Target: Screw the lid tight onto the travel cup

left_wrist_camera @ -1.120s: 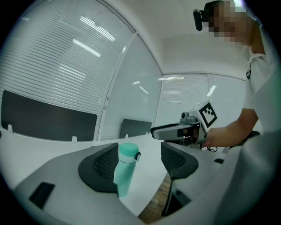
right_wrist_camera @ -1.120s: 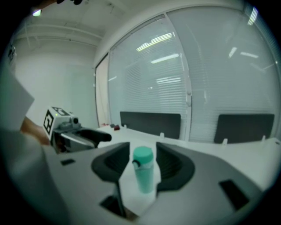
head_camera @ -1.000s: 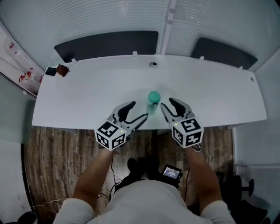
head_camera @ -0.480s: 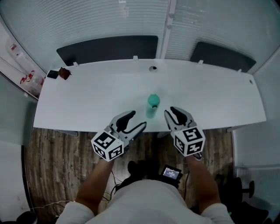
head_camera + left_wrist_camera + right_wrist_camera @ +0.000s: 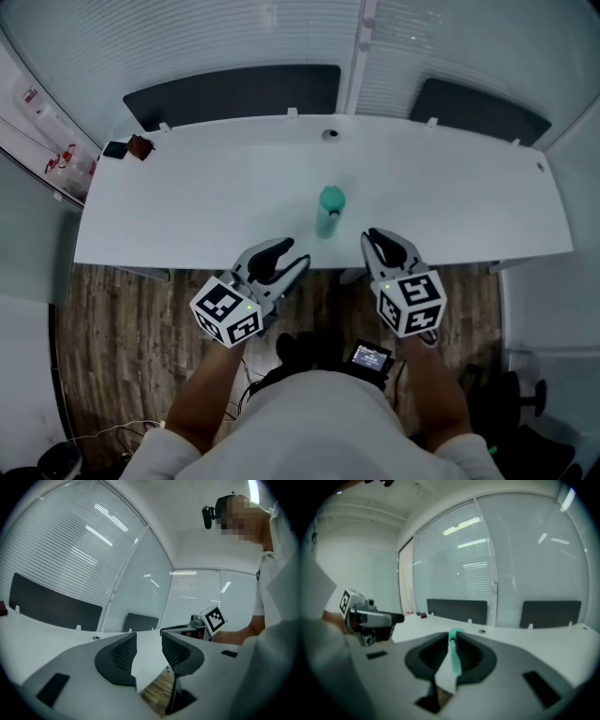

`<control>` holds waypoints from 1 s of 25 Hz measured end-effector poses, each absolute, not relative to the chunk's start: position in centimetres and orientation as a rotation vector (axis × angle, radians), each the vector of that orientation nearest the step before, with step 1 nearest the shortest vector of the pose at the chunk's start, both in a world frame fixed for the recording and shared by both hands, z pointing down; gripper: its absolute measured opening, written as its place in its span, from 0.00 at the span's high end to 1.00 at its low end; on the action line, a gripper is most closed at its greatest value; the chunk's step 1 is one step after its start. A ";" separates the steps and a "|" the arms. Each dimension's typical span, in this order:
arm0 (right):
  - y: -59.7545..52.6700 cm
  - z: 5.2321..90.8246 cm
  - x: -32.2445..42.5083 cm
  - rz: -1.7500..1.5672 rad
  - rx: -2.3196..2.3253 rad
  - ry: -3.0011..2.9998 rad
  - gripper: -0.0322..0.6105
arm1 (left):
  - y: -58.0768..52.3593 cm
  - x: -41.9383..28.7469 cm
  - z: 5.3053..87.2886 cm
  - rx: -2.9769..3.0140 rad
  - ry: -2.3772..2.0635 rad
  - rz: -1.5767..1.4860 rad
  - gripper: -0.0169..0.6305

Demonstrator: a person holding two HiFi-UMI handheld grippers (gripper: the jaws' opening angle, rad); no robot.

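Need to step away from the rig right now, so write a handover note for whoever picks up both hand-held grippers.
Left hand-held gripper: empty, jaws apart, just been closing, at the near edge of the white table.
Right hand-held gripper: empty, jaws almost together, just been closing, also at the near edge.
Travel cup: upright on the table, beyond both grippers, touched by neither.
Done: green lid sits on the cup.
Left: tightness cannot be seen; probably check with a hold and a twist.
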State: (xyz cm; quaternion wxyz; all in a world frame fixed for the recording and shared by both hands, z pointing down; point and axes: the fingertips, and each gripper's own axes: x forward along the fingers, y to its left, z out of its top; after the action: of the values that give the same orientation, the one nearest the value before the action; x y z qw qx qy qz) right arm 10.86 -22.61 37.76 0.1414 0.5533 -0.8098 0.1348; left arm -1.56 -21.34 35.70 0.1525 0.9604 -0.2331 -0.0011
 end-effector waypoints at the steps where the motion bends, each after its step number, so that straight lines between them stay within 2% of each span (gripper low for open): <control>1: -22.3 37.8 10.7 0.392 1.597 -2.336 0.86 | -21.0 -1.7 35.7 2.751 -0.667 -0.006 0.70; 10: -20.2 38.2 10.6 0.422 1.626 -2.321 0.88 | -19.2 -3.1 35.6 2.735 -0.659 -0.002 0.86; 25: -17.0 38.7 8.7 0.452 1.709 -2.268 0.88 | -15.4 -6.2 37.4 2.699 -0.524 0.069 0.91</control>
State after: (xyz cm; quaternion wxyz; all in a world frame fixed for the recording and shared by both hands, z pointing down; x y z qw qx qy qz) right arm 8.66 -17.04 38.73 0.1325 0.5892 -0.7817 0.1557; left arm -6.16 -15.39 37.38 0.1944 0.9626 -0.1869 0.0245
